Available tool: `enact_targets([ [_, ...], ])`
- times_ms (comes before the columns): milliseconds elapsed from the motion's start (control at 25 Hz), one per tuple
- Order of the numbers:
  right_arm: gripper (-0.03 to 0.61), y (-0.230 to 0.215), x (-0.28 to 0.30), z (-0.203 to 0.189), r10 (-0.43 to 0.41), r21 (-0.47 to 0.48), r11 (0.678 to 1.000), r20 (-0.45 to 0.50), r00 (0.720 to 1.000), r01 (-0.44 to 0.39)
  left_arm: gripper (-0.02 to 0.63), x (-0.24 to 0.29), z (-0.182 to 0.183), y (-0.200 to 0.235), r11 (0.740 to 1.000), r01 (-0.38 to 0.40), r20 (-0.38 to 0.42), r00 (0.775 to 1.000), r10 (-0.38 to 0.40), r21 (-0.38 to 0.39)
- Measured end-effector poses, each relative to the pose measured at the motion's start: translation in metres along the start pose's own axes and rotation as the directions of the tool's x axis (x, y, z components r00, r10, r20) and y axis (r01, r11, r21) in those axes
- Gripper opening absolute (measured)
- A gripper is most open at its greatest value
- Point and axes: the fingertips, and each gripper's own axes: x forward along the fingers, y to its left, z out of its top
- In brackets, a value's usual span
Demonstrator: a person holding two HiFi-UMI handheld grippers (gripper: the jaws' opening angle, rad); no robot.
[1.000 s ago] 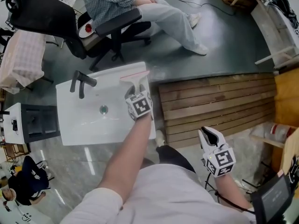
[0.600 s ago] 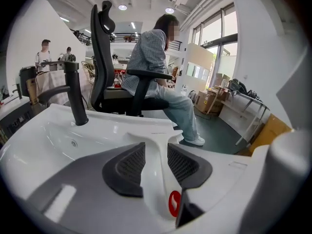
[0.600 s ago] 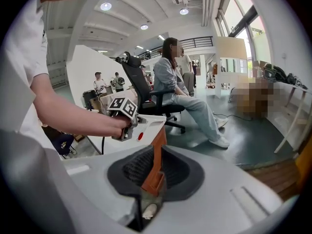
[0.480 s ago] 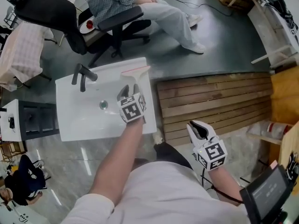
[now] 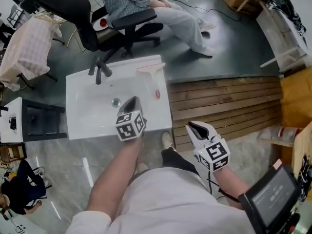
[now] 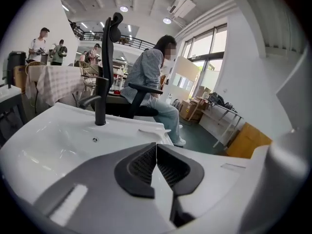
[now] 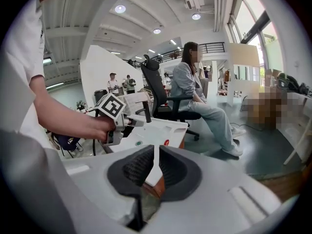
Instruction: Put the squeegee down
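Left gripper (image 5: 130, 101) back, jaws closing, empty

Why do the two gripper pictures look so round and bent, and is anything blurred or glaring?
Left gripper view: a wide-angle lens bows the sink and blackens the corners. Right gripper view: same bending, glaring windows, and a mosaic patch laid on afterwards. Head view: sharp, with light streaks on the glossy floor.

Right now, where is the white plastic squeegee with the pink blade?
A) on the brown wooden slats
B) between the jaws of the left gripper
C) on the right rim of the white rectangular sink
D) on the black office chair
C: the squeegee lies on the sink's right rim, held by nothing.
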Motion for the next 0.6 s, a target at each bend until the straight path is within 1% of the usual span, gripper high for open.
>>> enact_targets([
  [40,0.029,0.010,0.001,0.002,0.004,-0.004,1.000,0.007,1.000,-0.004,0.008,-0.012,-0.003,0.005,1.000,0.024,0.002,1.000,-0.024,0.001],
  [200,0.018,0.053,0.003,0.011,0.023,-0.024,0.999,0.029,0.999,-0.023,0.008,-0.061,-0.017,0.027,0.995,0.102,0.009,0.995,-0.102,-0.006],
  [320,0.017,0.086,0.001,0.012,0.039,-0.033,0.999,0.039,0.998,-0.038,0.006,-0.102,-0.025,0.037,0.984,0.176,0.023,0.984,-0.176,-0.009],
  [600,0.014,0.158,-0.005,0.005,0.070,-0.052,0.996,0.063,0.995,-0.067,0.006,-0.202,-0.042,0.049,0.952,0.297,0.046,0.953,-0.301,0.071],
])
